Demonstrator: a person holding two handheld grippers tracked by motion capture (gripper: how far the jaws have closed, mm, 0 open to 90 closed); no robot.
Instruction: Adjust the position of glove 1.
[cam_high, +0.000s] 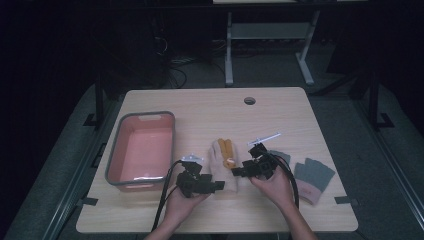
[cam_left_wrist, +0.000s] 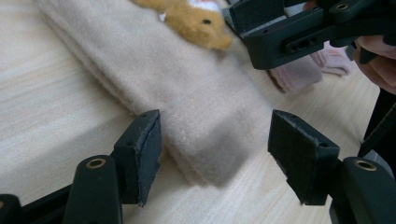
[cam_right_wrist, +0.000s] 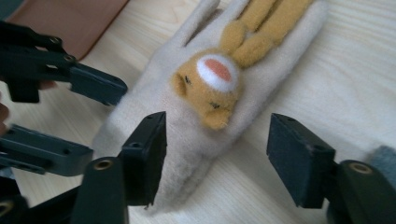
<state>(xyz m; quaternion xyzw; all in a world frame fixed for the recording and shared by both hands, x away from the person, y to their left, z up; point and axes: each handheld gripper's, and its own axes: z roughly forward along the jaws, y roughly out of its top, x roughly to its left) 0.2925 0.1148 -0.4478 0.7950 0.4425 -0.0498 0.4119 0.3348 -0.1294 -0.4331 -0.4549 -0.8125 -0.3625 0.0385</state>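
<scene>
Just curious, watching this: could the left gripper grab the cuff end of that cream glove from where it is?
Probably yes. The left gripper is open, with the cream glove cuff lying between its jaws and nothing in between. The right gripper is close by, nearer the bear face.

Open jaws of the left gripper (cam_left_wrist: 215, 158) straddle the cream glove's (cam_left_wrist: 187, 98) cuff end.

The surface (cam_high: 280, 107) is a light wood-grain tabletop with rounded corners and a round cable hole (cam_high: 249, 100) near its far edge. Grey floor (cam_high: 350, 130) surrounds it. Behind stands a second table on a white metal frame (cam_high: 230, 50), with cables (cam_high: 175, 70) beneath. The room beyond is dark.
</scene>
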